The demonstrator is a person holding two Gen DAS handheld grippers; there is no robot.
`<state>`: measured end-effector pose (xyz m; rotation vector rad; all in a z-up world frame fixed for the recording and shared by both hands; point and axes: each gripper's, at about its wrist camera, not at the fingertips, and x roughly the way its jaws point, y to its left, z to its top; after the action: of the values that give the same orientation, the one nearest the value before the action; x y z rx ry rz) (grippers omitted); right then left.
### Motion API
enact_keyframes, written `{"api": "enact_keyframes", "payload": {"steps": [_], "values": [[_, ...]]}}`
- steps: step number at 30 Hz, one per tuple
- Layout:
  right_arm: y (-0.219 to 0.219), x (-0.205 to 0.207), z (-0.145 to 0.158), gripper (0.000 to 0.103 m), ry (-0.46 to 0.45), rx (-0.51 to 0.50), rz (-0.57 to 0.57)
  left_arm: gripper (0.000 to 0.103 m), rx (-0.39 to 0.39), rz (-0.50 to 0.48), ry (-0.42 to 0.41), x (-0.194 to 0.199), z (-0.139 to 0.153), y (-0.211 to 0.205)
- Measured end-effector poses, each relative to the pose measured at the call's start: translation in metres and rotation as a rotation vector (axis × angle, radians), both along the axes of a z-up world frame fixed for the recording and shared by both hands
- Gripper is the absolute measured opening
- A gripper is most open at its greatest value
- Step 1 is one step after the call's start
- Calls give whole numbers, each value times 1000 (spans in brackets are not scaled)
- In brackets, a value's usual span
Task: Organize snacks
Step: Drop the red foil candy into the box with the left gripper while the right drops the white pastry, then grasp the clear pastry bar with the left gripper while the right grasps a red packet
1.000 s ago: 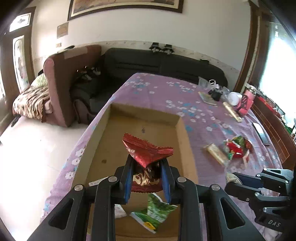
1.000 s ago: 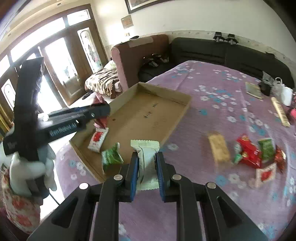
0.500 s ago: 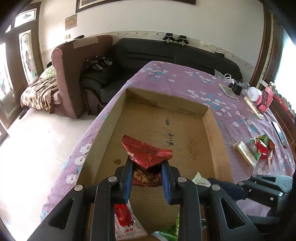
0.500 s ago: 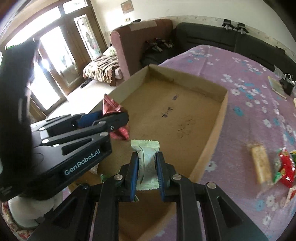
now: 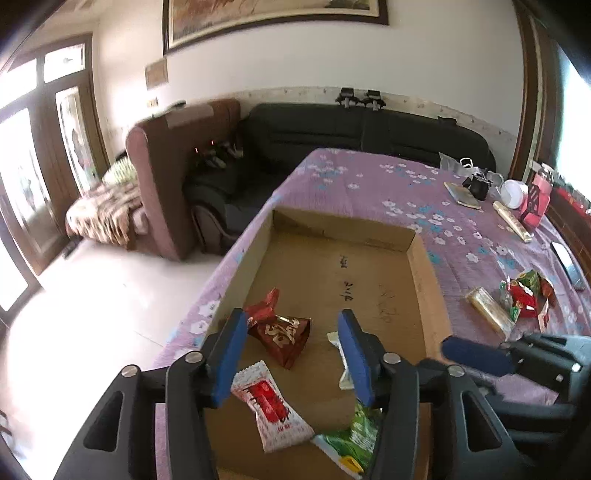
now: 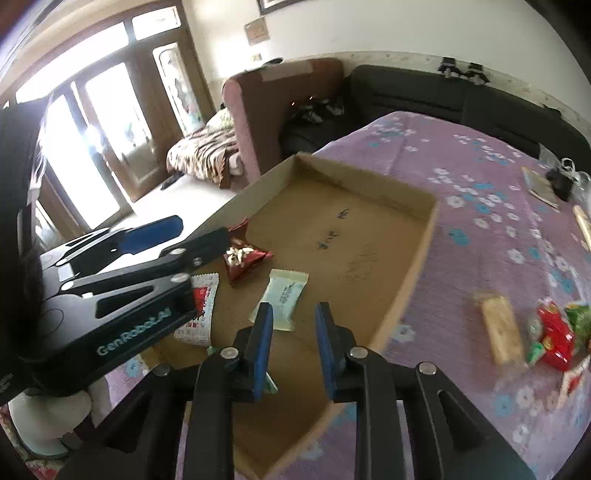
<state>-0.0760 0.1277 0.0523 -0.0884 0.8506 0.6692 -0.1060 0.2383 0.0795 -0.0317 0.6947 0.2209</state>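
We're in a home living room: a long black leather sofa (image 5: 365,133) lines the wall, a brown armchair (image 5: 173,162) beside it, a framed picture (image 5: 273,14) above, tall wooden-framed glass doors (image 6: 110,122) at left, and what looks like a purple floral-clothed table (image 5: 406,188).

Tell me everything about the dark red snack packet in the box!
The dark red snack packet is a small crinkly pouch of shiny foil or plastic, pinched into a lumpy, pyramid-like shape with zigzag sealed edges. It has pale lettering and a picture on its sides. It lies on the floor of the cardboard box, near the left wall, just ahead of the left tongs. Their jaws have just been opening and now stand apart, with nothing between them. The other wrappers look close to it but apart.
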Motion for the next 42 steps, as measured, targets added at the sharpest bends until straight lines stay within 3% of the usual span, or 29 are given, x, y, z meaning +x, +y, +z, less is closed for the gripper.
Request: {"api": "enact_keyframes", "payload": {"steps": [5, 11, 13, 17, 22, 27, 33, 42], "values": [[-44, -9, 9, 26, -15, 19, -72, 64, 85, -13, -41, -18, 21, -29], [-118, -17, 9, 27, -14, 43, -191, 83, 130, -46, -78, -31, 40, -66], [-145, -18, 8, 27, -14, 45, -235, 88, 90, -71, -91, -35, 47, -72], [-212, -16, 1, 27, 3, 53, -370, 89, -3, -128, -89, -37, 52, -82], [-259, -15, -4, 27, 18, 76, -457, 89, -114, -190, -40, -23, 42, -101], [-263, 0, -8, 27, 21, 94, -445, 89, -202, -254, 17, -5, 29, -120], [-227, 46, -7, 34, 2, 41, -348, 89, -207, -308, 69, 10, 11, -143], [-176, 104, -37, 39, 8, -133, -233, 88, -202, -370, 153, 32, -17, -158]]}}
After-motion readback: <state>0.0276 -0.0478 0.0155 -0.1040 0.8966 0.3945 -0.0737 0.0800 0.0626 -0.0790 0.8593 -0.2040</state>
